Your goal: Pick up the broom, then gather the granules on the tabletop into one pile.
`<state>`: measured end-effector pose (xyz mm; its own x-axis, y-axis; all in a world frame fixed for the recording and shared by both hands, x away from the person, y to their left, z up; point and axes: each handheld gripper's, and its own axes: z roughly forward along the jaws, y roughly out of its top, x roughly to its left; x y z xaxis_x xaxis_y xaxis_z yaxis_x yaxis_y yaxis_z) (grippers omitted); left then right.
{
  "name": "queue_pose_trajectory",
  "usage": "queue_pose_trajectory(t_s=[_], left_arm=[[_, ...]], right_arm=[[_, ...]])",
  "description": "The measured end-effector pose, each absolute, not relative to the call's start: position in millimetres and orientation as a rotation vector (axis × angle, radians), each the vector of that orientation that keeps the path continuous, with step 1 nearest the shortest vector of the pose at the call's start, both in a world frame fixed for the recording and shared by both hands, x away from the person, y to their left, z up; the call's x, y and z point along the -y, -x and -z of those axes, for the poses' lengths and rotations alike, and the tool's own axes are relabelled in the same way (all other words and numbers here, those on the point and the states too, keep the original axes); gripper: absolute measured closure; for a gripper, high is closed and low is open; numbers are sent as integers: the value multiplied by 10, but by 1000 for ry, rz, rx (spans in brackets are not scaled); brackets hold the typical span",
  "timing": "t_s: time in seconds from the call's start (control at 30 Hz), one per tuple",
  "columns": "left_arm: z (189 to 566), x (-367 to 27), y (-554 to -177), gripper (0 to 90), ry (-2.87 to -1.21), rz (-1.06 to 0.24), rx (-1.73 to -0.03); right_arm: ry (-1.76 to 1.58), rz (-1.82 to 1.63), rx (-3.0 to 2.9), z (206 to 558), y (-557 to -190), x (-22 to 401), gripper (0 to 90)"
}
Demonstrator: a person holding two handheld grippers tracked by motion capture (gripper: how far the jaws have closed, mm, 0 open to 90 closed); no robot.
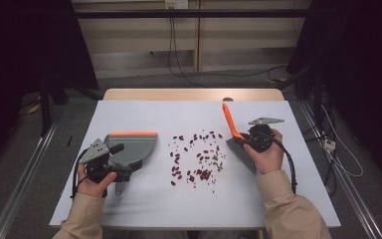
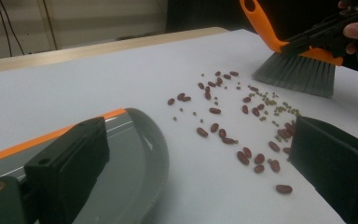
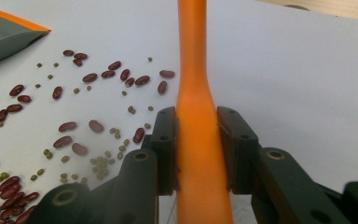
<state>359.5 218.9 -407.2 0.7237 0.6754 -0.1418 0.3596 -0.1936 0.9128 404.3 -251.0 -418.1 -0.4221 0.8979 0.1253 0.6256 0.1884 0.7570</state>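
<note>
Red beans and small green ones (image 1: 196,157) lie scattered mid-table. My right gripper (image 1: 249,141) is shut on the orange handle of a hand brush (image 1: 230,122); its grey bristles (image 1: 242,155) rest just right of the beans. In the right gripper view both pads of this gripper (image 3: 197,119) press the handle (image 3: 193,70). A grey dustpan (image 1: 134,147) with an orange lip lies left of the beans. My left gripper (image 1: 121,161) sits over its rear, open. In the left gripper view one jaw is above the pan (image 2: 135,154) and the other over bare table, with beans (image 2: 242,116) ahead.
A white mat (image 1: 154,209) covers the table, with a wooden strip (image 1: 194,94) along the far edge. Dark floor, rails and cables surround the table. Bare mat lies in front of the beans and behind them.
</note>
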Motion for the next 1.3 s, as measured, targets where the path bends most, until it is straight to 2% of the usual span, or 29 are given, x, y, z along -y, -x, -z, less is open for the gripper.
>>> queue_pose_trajectory(t_s=[0.2, 0.47, 0.67, 0.77, 0.93, 1.17, 1.3], left_arm=[[4091, -2194, -3599, 47, -1804, -350, -819], [4083, -2185, -3584, 48, -1810, -357, -816], [4077, -2176, -3574, 48, -1813, -361, -815], [4078, -2171, -3573, 48, -1812, -360, -815], [4081, -2168, -3579, 48, -1815, -360, -817], [4087, -2181, -3582, 48, -1816, -359, -811], [4101, -2190, -3578, 48, -1817, -362, -809]], right_arm=[[-1403, -1073, -2139, 4190, -4034, 2482, 685], [-1422, -1116, -2156, 4203, -3959, 2549, 582], [-1360, -1134, -2166, 4149, -3870, 2556, 539], [-1399, -1106, -2170, 4167, -3863, 2561, 547], [-1403, -1045, -2194, 4180, -3829, 2571, 641], [-1393, -1018, -2165, 4195, -3805, 2562, 641], [-1417, -1020, -2172, 4251, -3825, 2539, 689]])
